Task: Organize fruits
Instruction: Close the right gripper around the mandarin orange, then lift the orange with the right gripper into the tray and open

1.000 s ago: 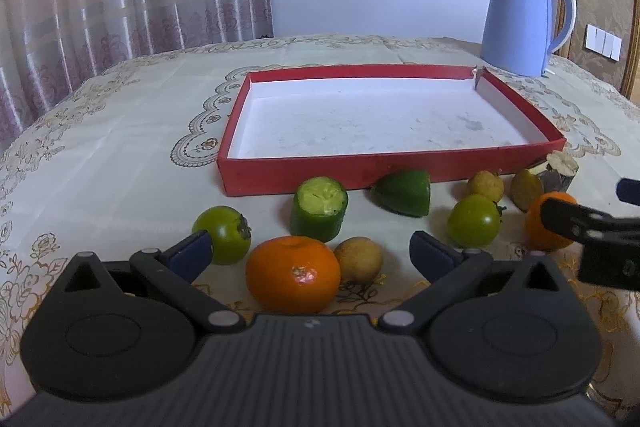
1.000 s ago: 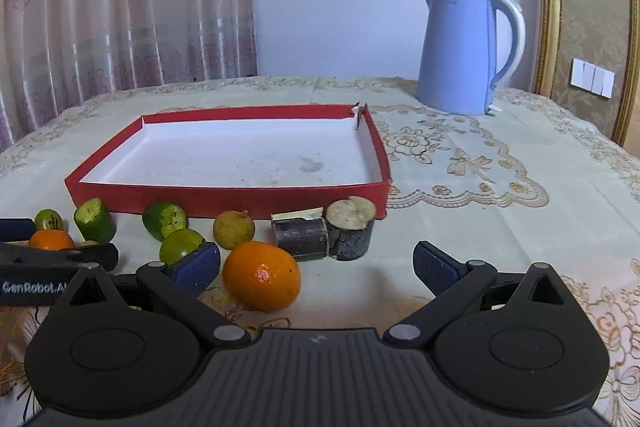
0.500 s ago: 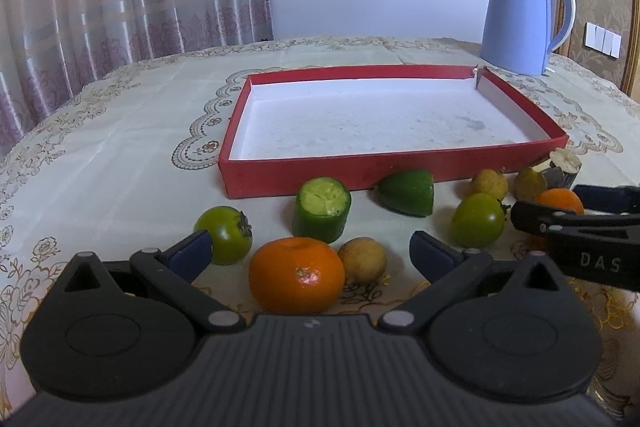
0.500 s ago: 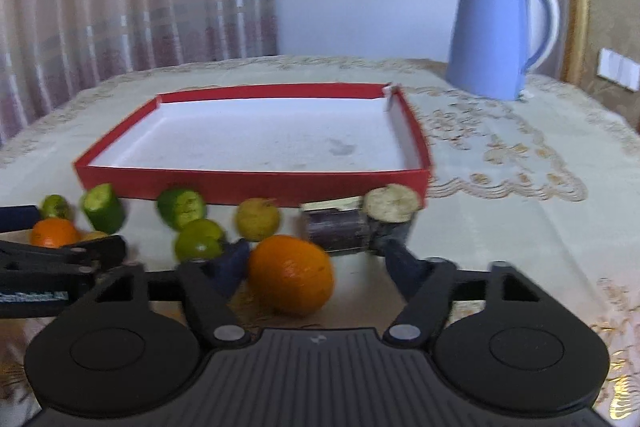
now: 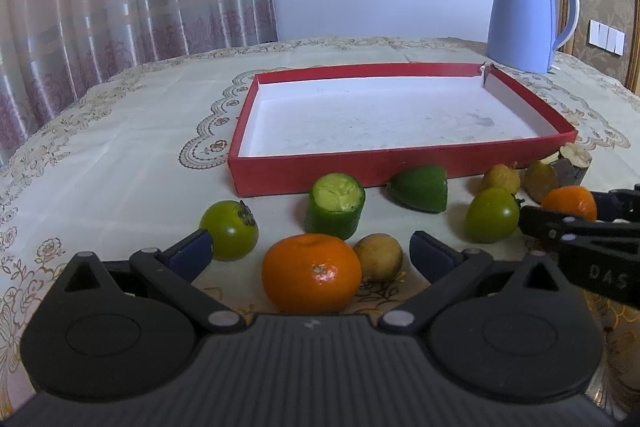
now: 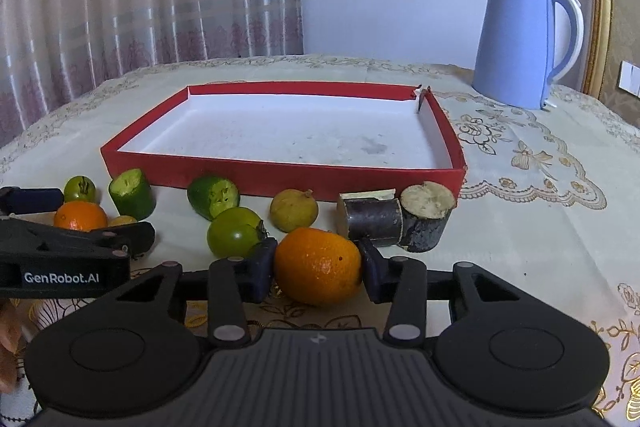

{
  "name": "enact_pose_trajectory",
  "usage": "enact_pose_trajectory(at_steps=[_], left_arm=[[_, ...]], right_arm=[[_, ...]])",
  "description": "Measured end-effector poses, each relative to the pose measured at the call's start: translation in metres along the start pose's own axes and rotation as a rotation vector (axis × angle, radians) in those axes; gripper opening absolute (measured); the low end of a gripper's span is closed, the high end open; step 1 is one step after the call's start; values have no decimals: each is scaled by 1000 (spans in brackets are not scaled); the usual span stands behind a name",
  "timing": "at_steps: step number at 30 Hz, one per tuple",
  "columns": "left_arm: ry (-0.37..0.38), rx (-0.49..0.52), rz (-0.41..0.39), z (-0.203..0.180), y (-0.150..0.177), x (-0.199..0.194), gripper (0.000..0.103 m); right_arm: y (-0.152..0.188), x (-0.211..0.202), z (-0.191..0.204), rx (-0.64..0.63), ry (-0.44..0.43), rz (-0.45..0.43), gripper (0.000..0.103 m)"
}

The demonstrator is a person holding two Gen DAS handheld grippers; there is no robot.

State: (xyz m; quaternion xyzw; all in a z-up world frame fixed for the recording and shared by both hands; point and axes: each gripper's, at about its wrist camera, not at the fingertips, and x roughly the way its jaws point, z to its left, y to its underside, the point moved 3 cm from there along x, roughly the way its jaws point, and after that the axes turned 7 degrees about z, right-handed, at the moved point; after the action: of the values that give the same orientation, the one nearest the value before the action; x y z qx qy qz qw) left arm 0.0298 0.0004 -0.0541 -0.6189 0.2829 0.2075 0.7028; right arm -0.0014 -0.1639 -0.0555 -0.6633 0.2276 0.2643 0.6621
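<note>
Two hand-held grippers low over fruit on the desk

The right hand-held gripper (image 6: 318, 269) has just been closing and now clasps an orange (image 6: 318, 269) between its pads; the left hand-held gripper (image 5: 310, 253) stands released around a tangerine (image 5: 311, 271). Beyond the remaining fruit lies the red tray (image 6: 280, 175), then a blue kettle (image 6: 516, 43).

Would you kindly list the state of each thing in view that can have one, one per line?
Right gripper: fingers have just been closing, now pressed on the right orange.
Right orange: gripped, on the tablecloth.
Left gripper: open, around the left orange without touching it.
Left orange: free on the tablecloth.
Red tray: holds no fruit.
Cucumber piece: upright, cut end up.
Blue kettle: upright, lid shut.
</note>
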Motion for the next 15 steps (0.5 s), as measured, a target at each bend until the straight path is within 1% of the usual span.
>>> enact_pose_trajectory(at_steps=[4, 7, 15], left_arm=[[2, 5, -6, -1, 0, 0, 103], [-2, 14, -10, -2, 1, 0, 103], [-27, 17, 4, -1, 2, 4, 103]], right_arm=[[0, -6, -1, -2, 5, -14, 43], [-2, -11, -1, -20, 25, -32, 43], [-7, -22, 1, -52, 46, -72, 43]])
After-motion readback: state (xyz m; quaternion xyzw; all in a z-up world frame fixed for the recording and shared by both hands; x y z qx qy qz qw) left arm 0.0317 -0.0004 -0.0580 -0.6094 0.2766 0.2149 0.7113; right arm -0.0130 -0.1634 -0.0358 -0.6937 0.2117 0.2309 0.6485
